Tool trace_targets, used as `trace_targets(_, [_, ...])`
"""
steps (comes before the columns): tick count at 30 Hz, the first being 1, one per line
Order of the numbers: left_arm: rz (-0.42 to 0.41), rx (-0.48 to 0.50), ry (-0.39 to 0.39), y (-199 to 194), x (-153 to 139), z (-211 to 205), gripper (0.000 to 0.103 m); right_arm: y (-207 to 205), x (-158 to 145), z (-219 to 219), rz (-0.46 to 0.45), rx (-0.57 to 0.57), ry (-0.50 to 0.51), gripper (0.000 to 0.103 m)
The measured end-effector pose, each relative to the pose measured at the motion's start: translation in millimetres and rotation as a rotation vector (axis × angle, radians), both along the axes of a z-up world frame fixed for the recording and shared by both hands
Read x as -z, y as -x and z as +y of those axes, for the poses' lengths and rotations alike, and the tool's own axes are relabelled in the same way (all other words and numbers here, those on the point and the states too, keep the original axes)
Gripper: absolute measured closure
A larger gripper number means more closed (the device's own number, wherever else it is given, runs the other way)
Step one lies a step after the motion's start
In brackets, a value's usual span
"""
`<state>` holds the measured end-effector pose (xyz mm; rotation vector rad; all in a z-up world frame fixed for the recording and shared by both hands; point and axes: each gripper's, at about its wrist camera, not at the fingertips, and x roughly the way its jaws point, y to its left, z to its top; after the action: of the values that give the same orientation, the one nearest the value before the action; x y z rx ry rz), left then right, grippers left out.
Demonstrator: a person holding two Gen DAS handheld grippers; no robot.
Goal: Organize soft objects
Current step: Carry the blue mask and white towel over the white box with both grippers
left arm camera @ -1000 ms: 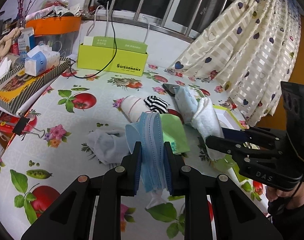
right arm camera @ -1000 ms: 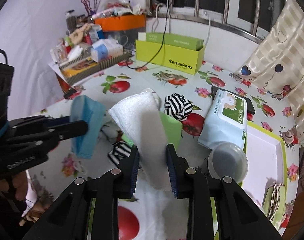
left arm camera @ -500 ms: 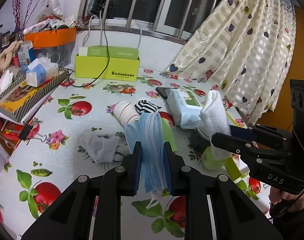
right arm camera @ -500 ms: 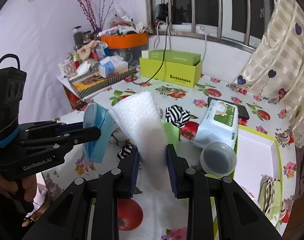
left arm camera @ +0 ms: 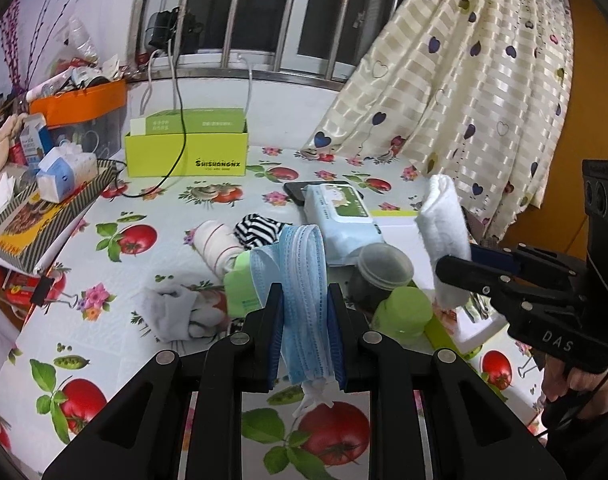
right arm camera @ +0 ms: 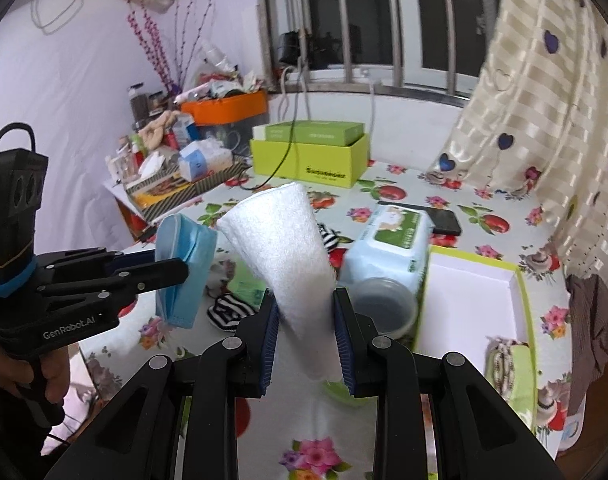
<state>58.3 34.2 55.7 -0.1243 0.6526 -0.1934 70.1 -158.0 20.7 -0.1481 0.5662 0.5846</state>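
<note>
While both tools hang over the fruit-print tablecloth point(left arm camera: 152, 200), the left gripper point(left arm camera: 304, 312), left of the wipes pack point(left arm camera: 336, 220), pinches a blue face mask point(left arm camera: 304, 280); right of the pack, the right gripper point(right arm camera: 306, 320) clamps a white folded towel point(right arm camera: 284, 248).

One mask point(left arm camera: 304, 276), one towel point(right arm camera: 280, 256)

Home, prob. a bedroom or living rm. Table point(left arm camera: 152, 204) w/ fruit-print oilcloth sits under a barred window point(left arm camera: 264, 12). Heart-print curtain point(left arm camera: 464, 92) hangs right of table. On table: green box point(left arm camera: 186, 152) at back, tissues point(left arm camera: 66, 168) and household clutter at left, wipes pack point(left arm camera: 338, 216) and socks point(left arm camera: 260, 230) mid-table.
</note>
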Motion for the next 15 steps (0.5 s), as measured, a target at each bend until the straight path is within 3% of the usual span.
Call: trace_targets(15, [-0.034, 0.083, -0.008, -4, -15, -39, 0.081, -1, -3, -77, -0.013, 0.169, -0.05, 0.077])
